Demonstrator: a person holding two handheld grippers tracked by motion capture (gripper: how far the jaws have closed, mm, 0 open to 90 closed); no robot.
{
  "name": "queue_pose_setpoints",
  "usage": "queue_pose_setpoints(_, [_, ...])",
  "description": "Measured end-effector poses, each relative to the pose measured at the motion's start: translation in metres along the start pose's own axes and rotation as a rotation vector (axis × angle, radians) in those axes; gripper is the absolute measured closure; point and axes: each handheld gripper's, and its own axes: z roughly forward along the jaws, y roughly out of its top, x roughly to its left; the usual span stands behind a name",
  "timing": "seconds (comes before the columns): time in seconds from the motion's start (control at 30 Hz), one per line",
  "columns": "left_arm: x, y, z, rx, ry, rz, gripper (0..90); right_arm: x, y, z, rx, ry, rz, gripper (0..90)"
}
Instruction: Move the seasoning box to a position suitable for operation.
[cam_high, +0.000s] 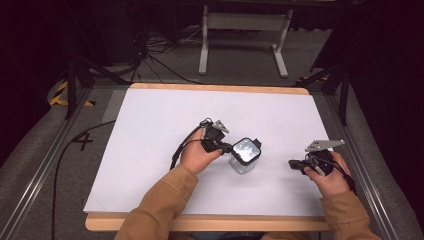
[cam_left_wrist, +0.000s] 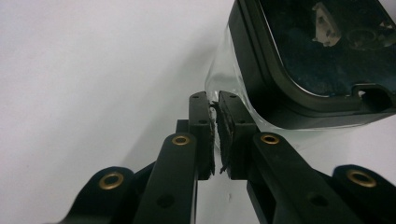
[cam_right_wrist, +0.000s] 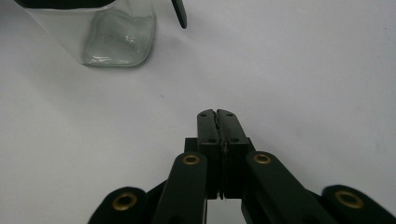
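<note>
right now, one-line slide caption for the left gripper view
Left gripper with jaws nearly shut, tips at the clear container just below its black lid.

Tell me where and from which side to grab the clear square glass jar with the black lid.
Grip the clear square glass jar by its flat walls just below the black lid, coming in level from the side. It stands upright, and the lid looks too broad to straddle from above.

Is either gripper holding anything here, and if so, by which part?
Nothing is held. The left gripper has nearly closed jaws with nothing between them, beside the black-lidded clear container. The right gripper is shut on nothing, apart from it.
</note>
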Motion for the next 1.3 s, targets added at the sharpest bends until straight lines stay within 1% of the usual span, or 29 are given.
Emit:
queue_pose_setpoints(0.17, [-0.002, -0.001, 0.0, 0.011, 0.002, 0.009, 86.1, 0.0, 0.0, 0.001, 0.0, 0.002, -0.001, 90.0])
queue_pose_setpoints(0.2, [-0.003, -0.001, 0.0, 0.02, -0.005, 0.013, 86.3, 0.001, 0.0, 0.001, -0.001, 0.005, 0.002, 90.0])
queue_pose_setpoints(0.27, [-0.003, -0.001, 0.0, 0.023, -0.007, 0.014, 86.6, 0.001, 0.001, 0.001, -0.002, 0.009, 0.005, 90.0])
queue_pose_setpoints(0.3, [-0.005, -0.001, 0.001, 0.036, -0.015, 0.024, 86.8, 0.001, 0.001, 0.001, -0.002, 0.008, 0.002, 90.0])
queue_pose_setpoints(0.4, [-0.007, -0.001, 0.001, 0.049, -0.018, 0.025, 87.5, 0.0, 0.001, 0.002, -0.004, 0.009, -0.002, 90.0])
queue_pose_setpoints(0.47, [-0.011, -0.002, 0.0, 0.077, -0.022, 0.045, 87.9, 0.0, 0.002, 0.002, -0.003, 0.01, -0.003, 90.0])
queue_pose_setpoints(0.5, [-0.011, -0.002, 0.0, 0.077, -0.022, 0.045, 88.1, 0.0, 0.002, 0.002, -0.003, 0.01, -0.003, 90.0])
queue_pose_setpoints(0.57, [-0.014, -0.001, 0.0, 0.093, -0.021, 0.054, 88.2, 0.001, 0.003, 0.002, -0.003, 0.014, 0.001, 90.0])
queue_pose_setpoints(0.67, [-0.017, -0.002, -0.001, 0.111, -0.027, 0.064, 89.0, 0.001, 0.004, 0.004, -0.005, 0.017, -0.011, 90.0])
queue_pose_setpoints(0.77, [-0.021, -0.002, -0.001, 0.126, -0.033, 0.077, 89.1, 0.002, 0.005, 0.005, -0.002, 0.021, -0.01, 90.0])
queue_pose_setpoints(0.8, [-0.023, -0.002, -0.001, 0.138, -0.033, 0.071, 89.2, 0.002, 0.005, 0.005, -0.002, 0.021, -0.014, 90.0])
queue_pose_setpoints(0.83, [-0.024, -0.002, -0.001, 0.141, -0.035, 0.081, 89.2, 0.002, 0.005, 0.005, -0.003, 0.022, -0.013, 90.0])
queue_pose_setpoints(0.87, [-0.025, -0.002, -0.001, 0.148, -0.04, 0.08, 89.3, 0.002, 0.006, 0.006, -0.002, 0.023, -0.012, 90.0])
queue_pose_setpoints(0.9, [-0.026, -0.002, -0.001, 0.157, -0.042, 0.096, 89.4, 0.002, 0.006, 0.006, 0.0, 0.025, -0.01, 90.0])
queue_pose_setpoints(1.0, [-0.032, -0.002, 0.0, 0.17, -0.044, 0.104, 89.5, 0.003, 0.007, 0.007, 0.0, 0.028, -0.017, 90.0])
queue_pose_setpoints(1.07, [-0.036, -0.001, 0.0, 0.195, -0.051, 0.121, 89.5, 0.003, 0.008, 0.008, 0.002, 0.029, -0.019, 90.0])
queue_pose_setpoints(1.1, [-0.036, -0.001, 0.0, 0.195, -0.051, 0.121, 89.5, 0.003, 0.008, 0.008, 0.002, 0.029, -0.019, 90.0])
queue_pose_setpoints(1.13, [-0.038, -0.001, 0.001, 0.212, -0.061, 0.129, 89.5, 0.004, 0.009, 0.008, 0.001, 0.031, -0.021, 89.9])
queue_pose_setpoints(1.17, [-0.038, -0.001, 0.001, 0.212, -0.061, 0.129, 89.5, 0.004, 0.009, 0.008, 0.001, 0.031, -0.021, 89.9])
queue_pose_setpoints(1.2, [-0.04, -0.001, 0.002, 0.22, -0.069, 0.129, 89.5, 0.004, 0.009, 0.008, 0.002, 0.032, -0.022, 90.0])
queue_pose_setpoints(1.27, [-0.043, -0.001, 0.004, 0.24, -0.074, 0.142, 89.5, 0.004, 0.009, 0.009, 0.003, 0.033, -0.024, 89.9])
queue_pose_setpoints(1.3, [-0.043, -0.001, 0.004, 0.24, -0.074, 0.142, 89.5, 0.004, 0.009, 0.009, 0.003, 0.033, -0.024, 89.9])
